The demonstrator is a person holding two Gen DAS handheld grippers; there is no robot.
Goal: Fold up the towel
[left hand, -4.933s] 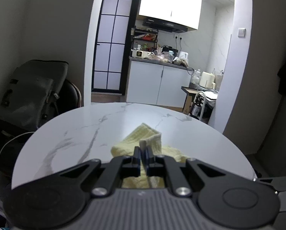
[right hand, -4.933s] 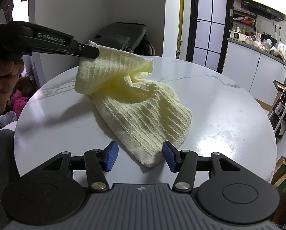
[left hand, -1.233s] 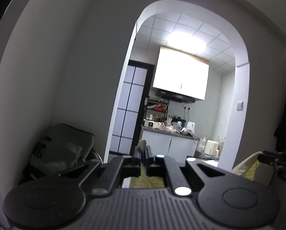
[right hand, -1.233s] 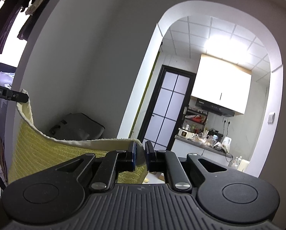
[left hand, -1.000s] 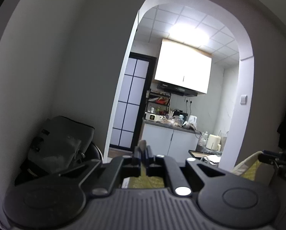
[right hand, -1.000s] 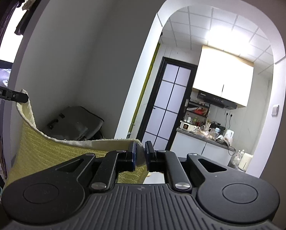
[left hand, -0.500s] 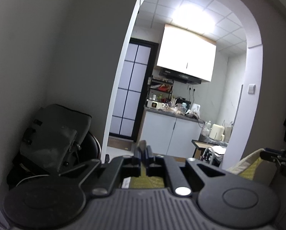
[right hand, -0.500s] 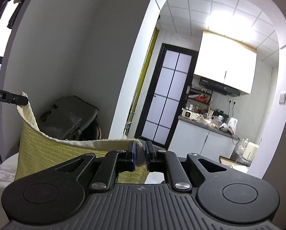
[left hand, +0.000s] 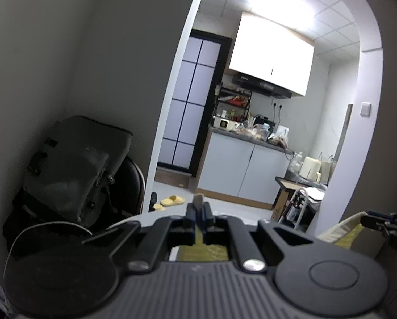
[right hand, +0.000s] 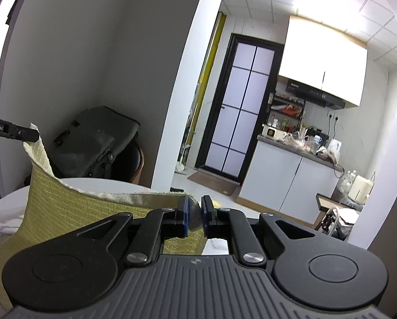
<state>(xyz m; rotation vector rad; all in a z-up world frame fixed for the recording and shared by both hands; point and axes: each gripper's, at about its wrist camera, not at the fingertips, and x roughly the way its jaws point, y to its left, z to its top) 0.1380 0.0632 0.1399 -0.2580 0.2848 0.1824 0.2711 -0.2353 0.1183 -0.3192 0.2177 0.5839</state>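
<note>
Both grippers have tipped downward since a second ago, bringing the round table [right hand: 97, 183] into view. The left gripper [left hand: 198, 214] pinches one towel [right hand: 73, 207] corner; the right gripper [right hand: 194, 214] clamps another. The towel hangs stretched between them, toward 9 o'clock in the right wrist view.

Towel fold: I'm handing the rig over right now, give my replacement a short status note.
Left gripper: shut on one top corner of the yellow towel.
Right gripper: shut on the other top corner.
Towel hangs spread between the two grippers, top edge sagging, above the near part of the round white table; whether its lower edge touches the table is hidden.
Done: towel picked up and opened out by two corners.
Left: lay it on the table, make the folds, release. No fold is visible yet.
</note>
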